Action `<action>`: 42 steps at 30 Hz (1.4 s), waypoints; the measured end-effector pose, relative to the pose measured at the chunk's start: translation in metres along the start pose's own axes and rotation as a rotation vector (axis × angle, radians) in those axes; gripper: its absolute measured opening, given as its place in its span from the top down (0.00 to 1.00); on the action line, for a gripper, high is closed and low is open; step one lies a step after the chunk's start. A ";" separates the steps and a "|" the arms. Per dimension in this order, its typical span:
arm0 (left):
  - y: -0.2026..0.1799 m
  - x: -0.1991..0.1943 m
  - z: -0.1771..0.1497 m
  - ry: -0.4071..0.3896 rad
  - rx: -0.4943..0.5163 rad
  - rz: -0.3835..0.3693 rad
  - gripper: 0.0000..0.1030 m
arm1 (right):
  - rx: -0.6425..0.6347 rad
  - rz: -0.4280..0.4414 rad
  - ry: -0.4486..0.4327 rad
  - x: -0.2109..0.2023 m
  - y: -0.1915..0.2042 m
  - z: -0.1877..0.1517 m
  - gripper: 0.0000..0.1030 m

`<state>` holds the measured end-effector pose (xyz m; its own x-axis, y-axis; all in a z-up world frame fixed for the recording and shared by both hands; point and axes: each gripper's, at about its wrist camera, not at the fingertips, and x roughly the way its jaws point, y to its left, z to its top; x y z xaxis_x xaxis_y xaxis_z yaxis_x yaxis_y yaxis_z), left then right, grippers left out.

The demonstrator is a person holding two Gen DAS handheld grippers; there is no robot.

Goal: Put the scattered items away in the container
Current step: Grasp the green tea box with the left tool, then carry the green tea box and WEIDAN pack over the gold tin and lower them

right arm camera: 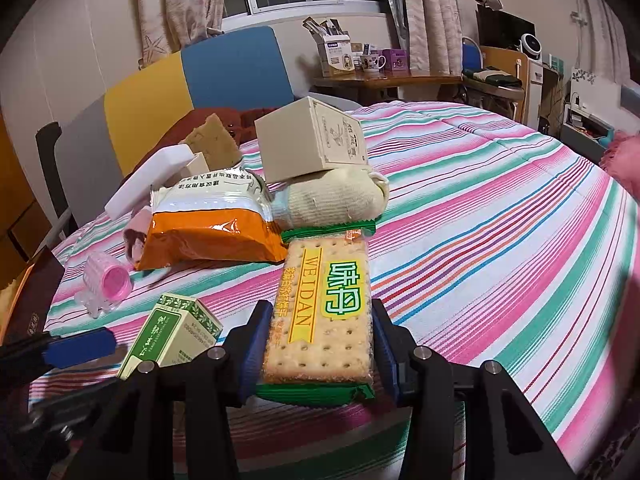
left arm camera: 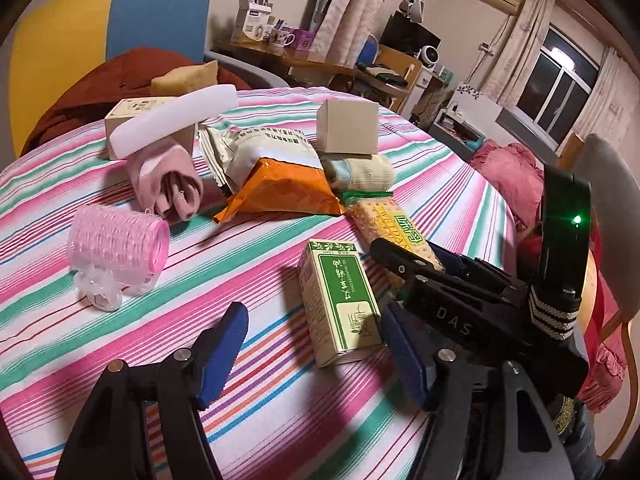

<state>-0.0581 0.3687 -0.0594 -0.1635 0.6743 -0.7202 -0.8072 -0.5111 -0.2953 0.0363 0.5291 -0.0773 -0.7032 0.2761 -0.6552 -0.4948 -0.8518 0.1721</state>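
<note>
Right wrist view shows the right gripper [right arm camera: 316, 344] closed on a cracker packet [right arm camera: 326, 304], its blue pads pressing both long sides, the packet's far end lying on the striped cloth [right arm camera: 500, 240]. Beyond it sit a rolled cream sock [right arm camera: 332, 200] with a beige box [right arm camera: 308, 146] resting on top, and an orange and white bag [right arm camera: 212, 224] to the left. Left wrist view shows the left gripper [left arm camera: 316, 352] with its jaws standing apart and nothing pressed between them; a green and white carton [left arm camera: 340, 300] lies on the cloth between the fingers, nearer the right-hand one. Further off are a pink hair roller [left arm camera: 120, 248], a pink rolled cloth [left arm camera: 168, 184], a white foam bar [left arm camera: 172, 120] leaning on another box [left arm camera: 140, 110], and a yellow sponge [left arm camera: 184, 78] behind. I cannot see any container in either view
</note>
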 end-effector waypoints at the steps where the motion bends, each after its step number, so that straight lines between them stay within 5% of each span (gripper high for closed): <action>1: -0.001 0.000 0.000 0.000 0.008 0.000 0.33 | 0.001 0.000 0.000 0.000 0.000 0.000 0.53; 8: -0.009 0.016 0.007 0.027 0.066 0.018 0.34 | 0.000 -0.001 0.000 0.000 0.000 0.000 0.53; 17: -0.002 0.024 0.007 0.041 0.042 0.016 0.66 | 0.000 -0.002 0.004 0.001 0.000 0.000 0.53; 42: 0.005 -0.082 -0.074 -0.083 -0.001 0.114 0.68 | -0.086 0.009 0.017 -0.013 0.022 -0.015 0.53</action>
<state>-0.0068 0.2714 -0.0488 -0.3007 0.6536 -0.6946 -0.7804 -0.5873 -0.2148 0.0425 0.5003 -0.0755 -0.6981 0.2617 -0.6665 -0.4429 -0.8892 0.1148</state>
